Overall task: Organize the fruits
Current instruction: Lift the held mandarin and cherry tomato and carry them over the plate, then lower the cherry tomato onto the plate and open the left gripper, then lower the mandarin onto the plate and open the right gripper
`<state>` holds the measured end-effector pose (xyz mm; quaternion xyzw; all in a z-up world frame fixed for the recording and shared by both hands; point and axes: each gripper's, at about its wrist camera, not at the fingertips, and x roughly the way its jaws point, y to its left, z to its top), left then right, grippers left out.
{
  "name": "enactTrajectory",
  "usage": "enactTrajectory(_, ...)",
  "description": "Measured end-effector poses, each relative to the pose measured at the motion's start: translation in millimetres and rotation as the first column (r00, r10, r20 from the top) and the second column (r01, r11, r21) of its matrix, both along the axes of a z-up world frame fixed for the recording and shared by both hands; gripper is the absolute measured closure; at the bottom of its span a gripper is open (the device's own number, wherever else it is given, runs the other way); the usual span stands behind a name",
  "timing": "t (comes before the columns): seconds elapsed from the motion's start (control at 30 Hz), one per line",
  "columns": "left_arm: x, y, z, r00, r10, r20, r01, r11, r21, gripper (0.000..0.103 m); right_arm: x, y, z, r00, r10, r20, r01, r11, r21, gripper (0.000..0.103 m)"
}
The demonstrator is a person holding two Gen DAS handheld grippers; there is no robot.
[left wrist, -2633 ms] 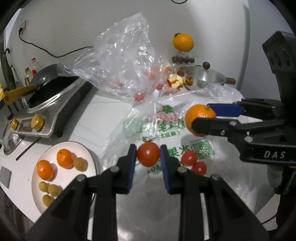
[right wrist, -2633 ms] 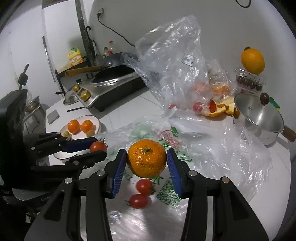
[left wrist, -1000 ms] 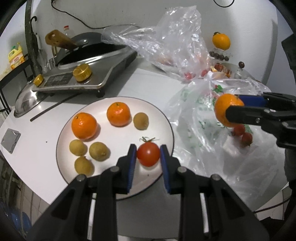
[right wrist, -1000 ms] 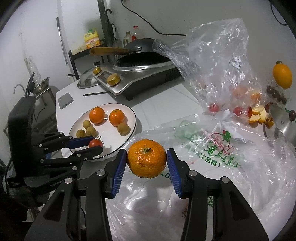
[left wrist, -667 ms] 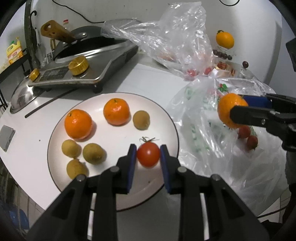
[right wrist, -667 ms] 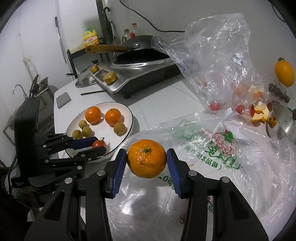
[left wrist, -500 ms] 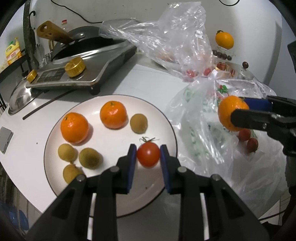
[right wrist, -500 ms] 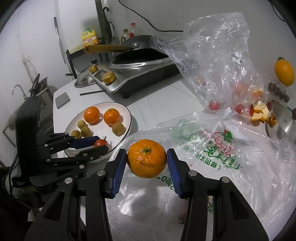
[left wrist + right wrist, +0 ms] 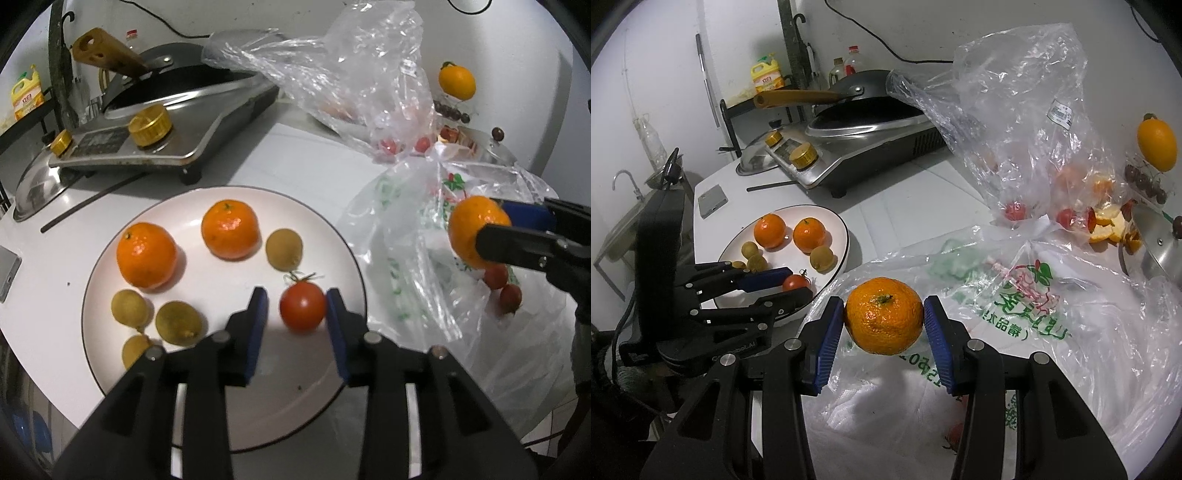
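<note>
Item 1: round white ceramic plate w/ thin dark rim (image 9: pixel 343 229), on white counter, near left of scene. Holds 2 whole orange mandarins (image 9: pixel 146 260), 4 small brown-yellow round fruits (image 9: pixel 284 248) & 1 small red tomato w/ green stem (image 9: pixel 302 311).

Item 2: left gripper (image 9: pixel 293 321), black w/ blue pads, over near part of plate. Jaws opening; tomato sits betw. them on plate, gap at left pad, right pad just beside it.

Item 3: right gripper (image 9: pixel 884 334), same build, to right of plate, above printed clear plastic bag (image 9: pixel 1071 295). Jaws clamped on large orange mandarin (image 9: pixel 884 316), held off the surface.

Item 4: 2 loose red tomatoes (image 9: pixel 503 283) on the bag, right side.

Item 5: crumpled clear bag (image 9: pixel 1015 110) w/ more fruit, far right. Steel cooktop w/ black pan (image 9: pixel 864 133), far left.
</note>
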<state>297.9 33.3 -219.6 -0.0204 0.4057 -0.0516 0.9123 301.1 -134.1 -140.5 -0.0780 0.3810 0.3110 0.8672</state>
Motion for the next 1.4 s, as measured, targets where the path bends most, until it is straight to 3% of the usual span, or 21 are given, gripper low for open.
enactTrajectory(0.13, -5.1, 2.5, 5.3, 1.000, -0.005, 0.016, 0.005, 1.000, -0.013, 0.063, 1.0, 2.0, 1.9, 1.000, 0.000, 0.005, 0.000, 1.000, -0.008, 0.055)
enactTrajectory(0.17, -6.8, 3.2, 6.9, 1.000, -0.005, 0.021, 0.006, 1.000, -0.016, 0.060, 1.0, 2.5, 2.5, 1.000, -0.001, 0.007, 0.001, 1.000, -0.010, 0.055)
enactTrajectory(0.2, -8.7, 4.5, 8.8, 1.000, -0.005, 0.027, 0.005, 1.000, -0.021, 0.049, 0.8, 4.6, 3.4, 1.000, -0.002, 0.009, 0.002, 1.000, -0.011, 0.055)
enactTrajectory(0.23, -11.2, 7.1, 11.2, 0.999, 0.000, 0.036, 0.001, 1.000, -0.031, 0.048, 0.5, 5.8, 4.5, 1.000, -0.001, 0.012, 0.002, 1.000, -0.012, 0.055)
enactTrajectory(0.63, -41.5, 50.0, 38.4, 0.990, 0.071, 0.118, -0.067, 0.997, -0.036, 0.048, -14.0, 53.0, 16.8, 0.994, 0.093, 0.051, -0.091, 0.995, -0.026, 0.055)
enactTrajectory(1.03, -47.2, 90.8, 31.3, 0.983, 0.139, 0.121, -0.141, 0.990, 0.013, 0.048, -4.6, 109.7, -0.8, 0.986, 0.168, 0.010, -0.167, 0.985, -0.052, 0.055)
enactTrajectory(1.3, -33.4, 90.8, 24.1, 0.990, 0.093, 0.108, -0.098, 0.994, 0.039, 0.048, 9.0, 130.2, -17.1, 0.981, 0.193, -0.024, -0.194, 0.979, -0.060, 0.055)
enactTrajectory(1.4, -26.6, 84.2, 17.1, 0.993, 0.071, 0.093, -0.079, 0.993, 0.092, 0.048, 14.6, 134.0, -21.8, 0.980, 0.196, -0.033, -0.198, 0.978, -0.064, 0.055)
